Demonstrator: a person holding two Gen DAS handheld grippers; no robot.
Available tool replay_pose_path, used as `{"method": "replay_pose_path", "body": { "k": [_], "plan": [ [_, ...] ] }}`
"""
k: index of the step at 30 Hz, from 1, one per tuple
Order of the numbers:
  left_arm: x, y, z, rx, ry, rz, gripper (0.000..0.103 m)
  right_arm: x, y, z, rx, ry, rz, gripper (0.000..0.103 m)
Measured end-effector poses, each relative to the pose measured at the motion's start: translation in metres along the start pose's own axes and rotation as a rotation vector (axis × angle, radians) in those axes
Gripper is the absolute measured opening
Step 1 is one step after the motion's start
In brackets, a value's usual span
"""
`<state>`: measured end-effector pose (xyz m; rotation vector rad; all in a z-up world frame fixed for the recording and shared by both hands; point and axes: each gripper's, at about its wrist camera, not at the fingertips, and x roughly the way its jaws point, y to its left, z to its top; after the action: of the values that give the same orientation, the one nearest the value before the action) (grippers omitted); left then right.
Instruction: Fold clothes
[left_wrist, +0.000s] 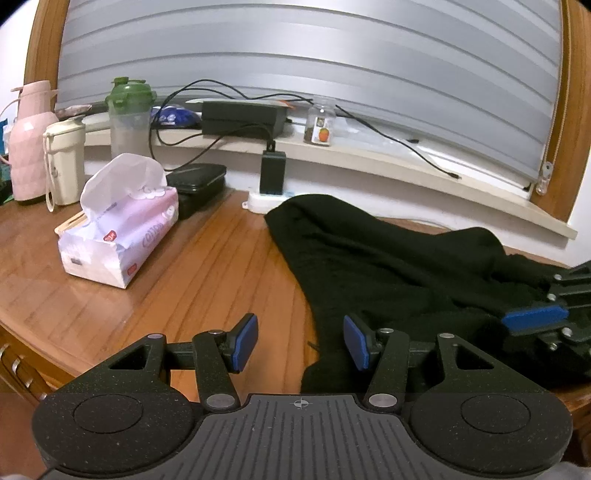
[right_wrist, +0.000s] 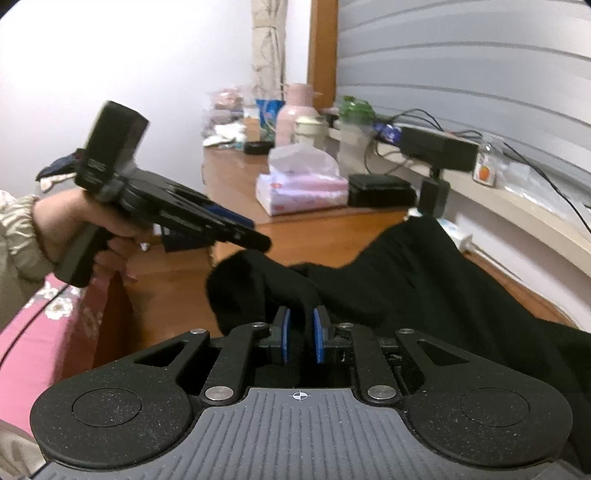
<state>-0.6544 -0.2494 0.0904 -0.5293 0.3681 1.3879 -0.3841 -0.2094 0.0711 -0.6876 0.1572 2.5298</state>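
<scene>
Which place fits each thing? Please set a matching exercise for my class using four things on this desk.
1 black cloth garment
2 pink-and-white soft tissue pack
3 small clear glass jar
4 pale pink plastic flask

A on the windowsill
B far left of the wooden desk
C spread on the desk's right side
D left of the garment, tissue sticking up

Pairs: 1-C, 2-D, 3-A, 4-B

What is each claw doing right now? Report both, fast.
Left claw: open, nothing between its pads, over the table edge.
Right claw: narrow gap, black garment between the pads; whether they still pinch it cannot be told.
</scene>
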Motion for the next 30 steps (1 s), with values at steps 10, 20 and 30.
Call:
{"method": "replay_pose_path", "body": {
  "k": [10, 20, 30],
  "plan": [
    [0.000, 0.002, -0.002, -0.009, -0.001, 0.001, 0.057, 0.013, 0.023, -0.001, -0.049, 0.034, 0.041, 0.034],
    [0.004, 0.000, 0.009, 0.003, -0.009, -0.001, 0.057, 0.054, 0.007, -0.002, 0.006, 0.076, 0.080, 0.003],
    [0.002, -0.010, 0.030, 0.035, -0.043, 0.003, 0.057, 0.006, 0.035, 0.021, 0.021, -0.046, 0.206, 0.003]
  ]
}}
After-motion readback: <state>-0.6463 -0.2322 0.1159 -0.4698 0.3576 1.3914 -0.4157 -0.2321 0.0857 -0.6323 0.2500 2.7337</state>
